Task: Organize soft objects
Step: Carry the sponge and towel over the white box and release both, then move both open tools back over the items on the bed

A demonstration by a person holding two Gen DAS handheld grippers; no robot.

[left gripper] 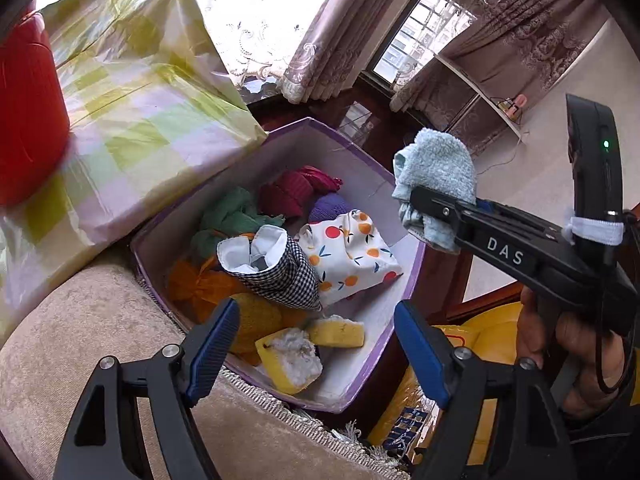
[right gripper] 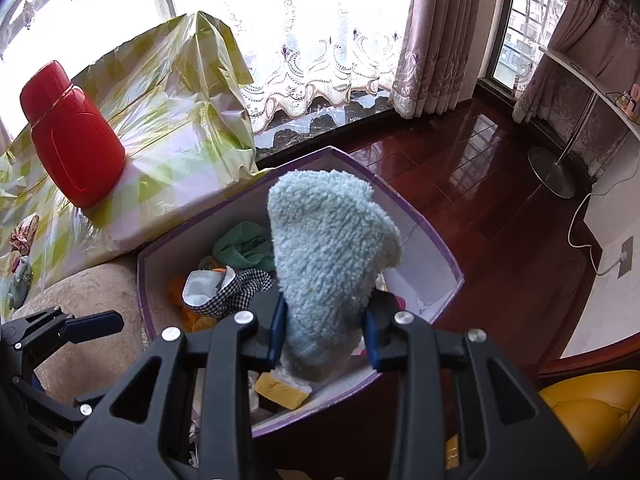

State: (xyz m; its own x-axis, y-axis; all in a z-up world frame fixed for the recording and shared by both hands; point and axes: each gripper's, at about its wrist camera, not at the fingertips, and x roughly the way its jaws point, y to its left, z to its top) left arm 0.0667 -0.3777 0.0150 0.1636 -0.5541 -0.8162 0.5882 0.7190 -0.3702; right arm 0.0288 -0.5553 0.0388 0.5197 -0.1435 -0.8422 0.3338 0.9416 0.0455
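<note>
A purple-rimmed box [left gripper: 414, 276] [right gripper: 456, 276] with white inner walls holds several soft items. Among them are a houndstooth pouch [left gripper: 280, 276], a fruit-print pouch [left gripper: 352, 256], a green cloth [left gripper: 232, 216], a dark red knit [left gripper: 296, 192] and yellow sponges [left gripper: 336, 332]. My right gripper [right gripper: 324, 332] [left gripper: 432, 204] is shut on a fluffy light-blue cloth [right gripper: 328, 248] [left gripper: 436, 164], which it holds upright over the box's right side. My left gripper [left gripper: 316, 320] hangs open over the box's near edge with nothing between its fingers. One of its fingers [right gripper: 96, 324] shows at the left of the right wrist view.
A red flask [right gripper: 72, 136] stands on a surface covered in green-checked plastic [left gripper: 140, 112] left of the box. The box rests on a beige cushion [left gripper: 80, 340]. A yellow bag [left gripper: 492, 332] lies to its right, above dark wood floor [right gripper: 460, 184]. A lamp stand [right gripper: 552, 172] is farther off.
</note>
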